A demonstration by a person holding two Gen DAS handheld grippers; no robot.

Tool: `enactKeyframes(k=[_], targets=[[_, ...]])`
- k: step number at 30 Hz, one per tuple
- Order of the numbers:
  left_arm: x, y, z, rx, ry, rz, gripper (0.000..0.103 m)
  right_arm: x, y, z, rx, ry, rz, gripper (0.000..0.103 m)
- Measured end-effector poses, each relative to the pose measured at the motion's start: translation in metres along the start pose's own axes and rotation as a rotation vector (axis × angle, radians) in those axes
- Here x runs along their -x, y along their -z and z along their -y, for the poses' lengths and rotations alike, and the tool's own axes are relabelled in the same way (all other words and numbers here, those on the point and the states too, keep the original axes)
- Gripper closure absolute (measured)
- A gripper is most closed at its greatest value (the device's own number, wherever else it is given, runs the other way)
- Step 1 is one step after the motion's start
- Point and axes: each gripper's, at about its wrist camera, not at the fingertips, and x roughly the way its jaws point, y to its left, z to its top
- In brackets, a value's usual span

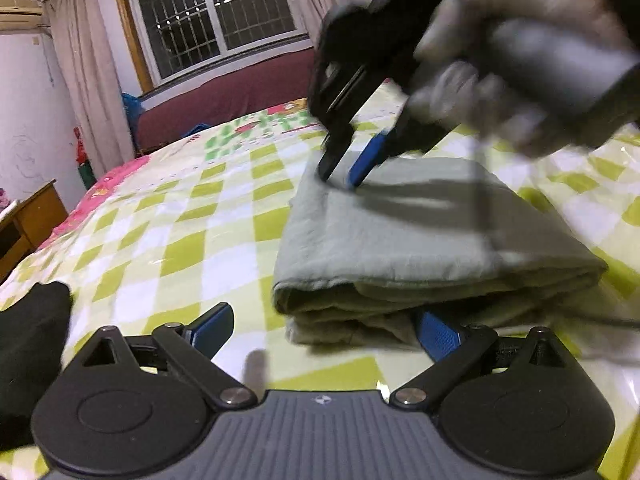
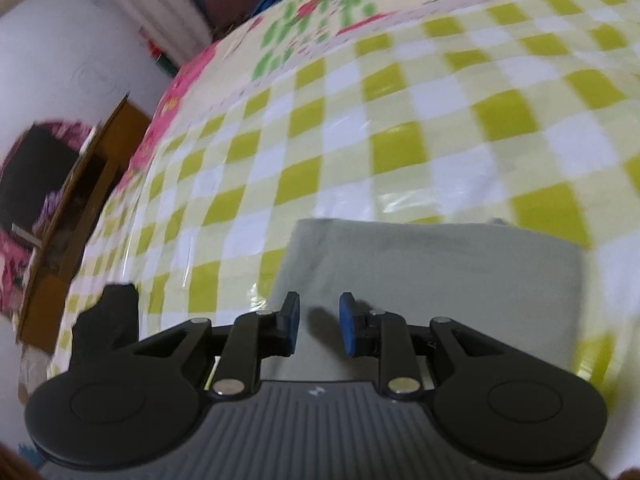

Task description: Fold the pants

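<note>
The pale grey-green pants (image 1: pixel 420 236) lie folded into a thick rectangular stack on the checked bed cover (image 1: pixel 180 232). My left gripper (image 1: pixel 324 330) is open wide, low at the stack's near edge, its right pad (image 1: pixel 438 336) touching the lower layers. My right gripper (image 1: pixel 344 170) comes down from above with its fingertips on the far left corner of the stack, jaws a little apart and empty. In the right wrist view the right gripper (image 2: pixel 318 322) is open over the flat top of the pants (image 2: pixel 440 264).
A black cloth item (image 1: pixel 32 344) lies on the bed at the left, also seen in the right wrist view (image 2: pixel 108 316). A wooden desk (image 1: pixel 28 220) stands beside the bed's left edge. A maroon headboard (image 1: pixel 224 100) and a window are at the far side.
</note>
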Motion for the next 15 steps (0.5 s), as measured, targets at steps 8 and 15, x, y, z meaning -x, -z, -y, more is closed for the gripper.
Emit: enactKeyframes(k=[8,15], targets=[[0.032,0.006,-0.021,-0.004,-0.109,-0.028,0.0,-0.011,0.014,-0.01,0.092,-0.078,-0.029,0.079],[0.065,-0.014,-0.032,0.017,-0.109,0.029,0.0,0.07,0.042,0.019,0.165,-0.112,0.096,0.069]])
